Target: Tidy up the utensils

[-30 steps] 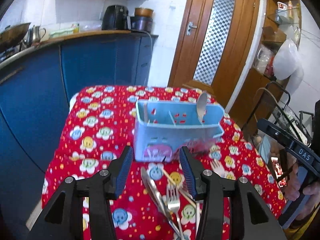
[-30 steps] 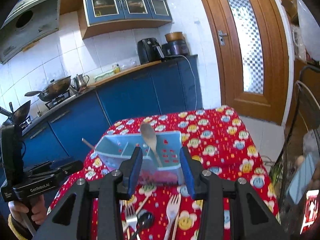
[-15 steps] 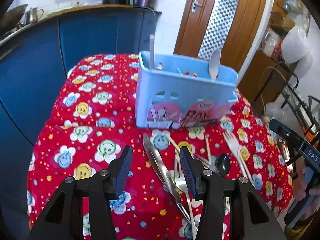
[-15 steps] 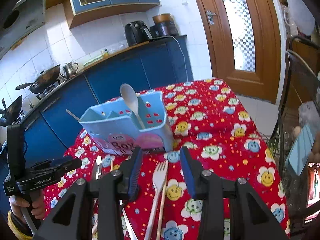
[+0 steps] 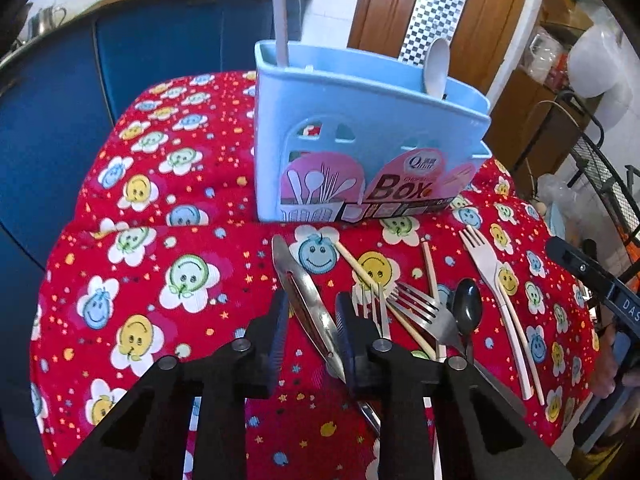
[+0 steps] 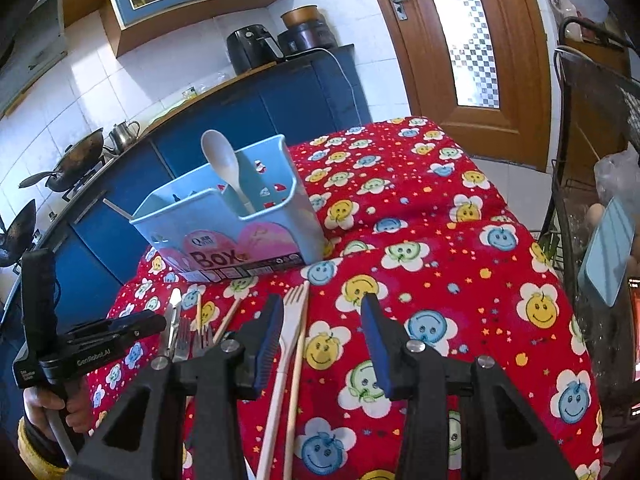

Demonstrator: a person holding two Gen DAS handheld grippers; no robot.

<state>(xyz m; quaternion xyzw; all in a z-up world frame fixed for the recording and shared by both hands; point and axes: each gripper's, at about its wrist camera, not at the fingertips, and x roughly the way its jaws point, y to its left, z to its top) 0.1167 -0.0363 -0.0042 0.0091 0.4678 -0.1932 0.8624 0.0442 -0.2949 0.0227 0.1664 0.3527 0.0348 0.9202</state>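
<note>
A light blue utensil box stands on the red flowered tablecloth, with a white spoon in it; it also shows in the right wrist view. In front of it lie a steel knife, steel forks, a black spoon, chopsticks and a white plastic fork. My left gripper is low over the cloth, its jaws narrowed around the knife blade without touching it. My right gripper is open above the white fork and a chopstick.
Blue kitchen cabinets run behind the table. A wooden door is at the back right. A metal rack stands close to the table's right edge. The left gripper's body shows at the left of the right wrist view.
Both grippers have come down and closer to the utensils on the cloth. My left gripper's jaws have narrowed around the knife. My right gripper has stayed open.
</note>
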